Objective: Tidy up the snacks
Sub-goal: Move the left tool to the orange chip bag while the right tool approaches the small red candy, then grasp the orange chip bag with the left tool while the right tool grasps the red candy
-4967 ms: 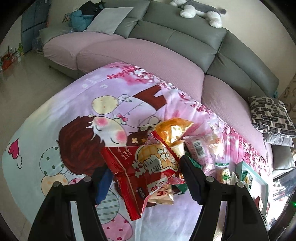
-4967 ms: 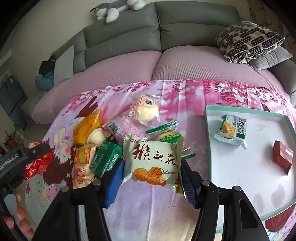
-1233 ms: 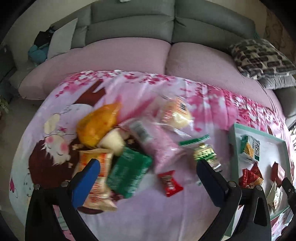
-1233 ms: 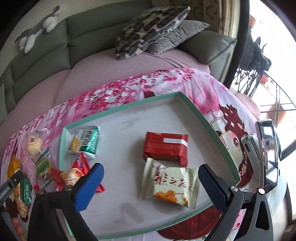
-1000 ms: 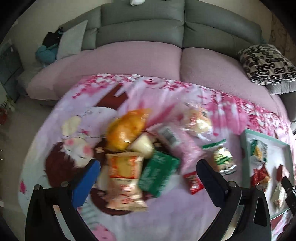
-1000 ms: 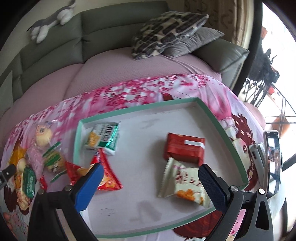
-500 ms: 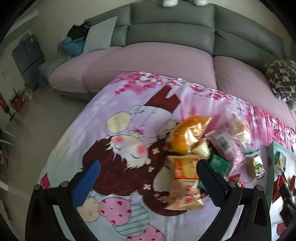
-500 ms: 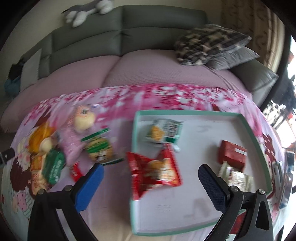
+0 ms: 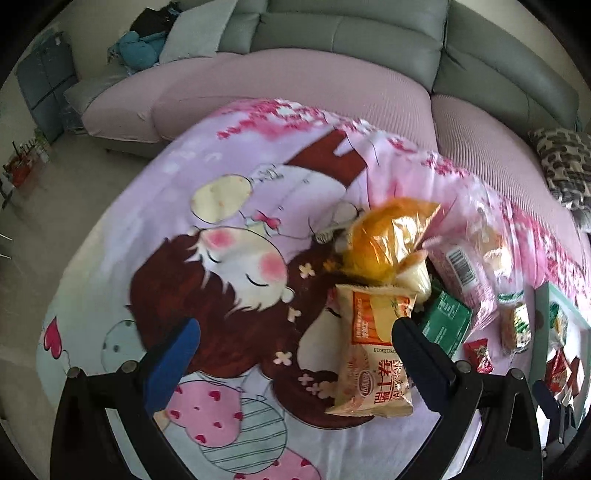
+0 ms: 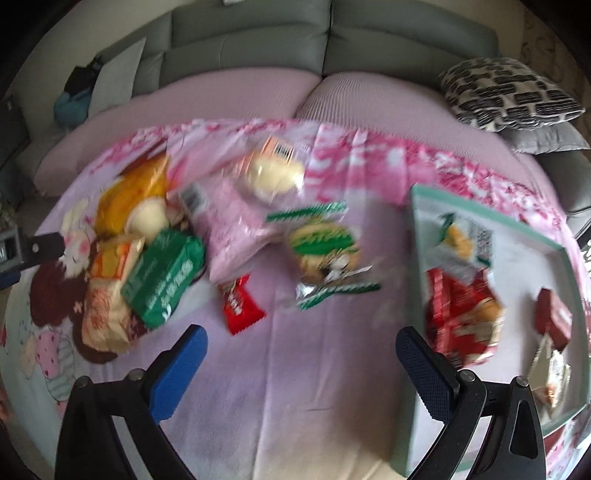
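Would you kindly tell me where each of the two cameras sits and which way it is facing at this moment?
Left wrist view: on the left gripper, above the cartoon cloth, facing the sofa; its open fingers show, an orange packet by the right one.
Right wrist view: on the right gripper, over bare cloth between the snacks and the tray; open fingers show, and the left gripper's tip at the left edge.
Shared: green packet, small red packet, tray, sofa.
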Demonstrator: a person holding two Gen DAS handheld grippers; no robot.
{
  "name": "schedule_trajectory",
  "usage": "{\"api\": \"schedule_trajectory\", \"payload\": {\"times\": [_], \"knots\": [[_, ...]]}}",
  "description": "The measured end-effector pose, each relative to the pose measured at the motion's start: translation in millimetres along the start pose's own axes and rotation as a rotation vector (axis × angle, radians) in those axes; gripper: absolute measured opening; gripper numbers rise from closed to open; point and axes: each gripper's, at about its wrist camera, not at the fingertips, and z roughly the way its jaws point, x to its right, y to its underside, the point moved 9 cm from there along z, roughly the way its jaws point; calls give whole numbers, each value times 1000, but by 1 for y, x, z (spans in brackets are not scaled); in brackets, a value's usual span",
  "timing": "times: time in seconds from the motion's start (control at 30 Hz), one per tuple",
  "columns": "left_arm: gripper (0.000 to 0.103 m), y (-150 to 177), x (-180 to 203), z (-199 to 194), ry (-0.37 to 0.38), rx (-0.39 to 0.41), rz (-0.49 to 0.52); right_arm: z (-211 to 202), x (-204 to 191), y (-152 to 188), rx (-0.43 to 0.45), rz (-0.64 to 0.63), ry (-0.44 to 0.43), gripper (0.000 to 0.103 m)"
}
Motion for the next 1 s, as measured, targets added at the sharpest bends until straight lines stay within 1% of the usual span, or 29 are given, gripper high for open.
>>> {"api": "schedule_trajectory", "payload": {"times": [0.27,0.33,0.4,0.47,0.57,0.67,0.77,0.83,0.87,0.9,0.93,1.0], "knots": [[103,9,26,28,63,-73,18,25,-17,6,-24,-30,-46,103],[103,14,32,37,79,-104,15,30,-20,6,-29,-34,-58,103],[103,18,37,44,96,-130,13,33,-22,4,-15,-49,-51,103],[103,18,42,48,118,-137,4,34,-24,1,3,-63,-48,102],[103,16,43,49,123,-136,-5,36,-28,-3,30,-78,-54,97],[103,16,39,52,134,-141,-29,34,-32,-7,58,-100,-54,88],[103,15,28,54,94,-142,-51,32,-33,-10,76,-101,-63,80],[103,16,23,55,77,-149,-58,30,-32,-11,86,-92,-71,69],[103,17,21,56,77,-154,-65,30,-32,-12,89,-91,-71,65],[103,17,19,56,78,-156,-69,29,-31,-12,91,-88,-67,57],[103,17,19,57,75,-156,-71,29,-30,-13,91,-84,-66,52],[103,17,19,57,71,-156,-70,29,-28,-12,90,-75,-77,48]]}}
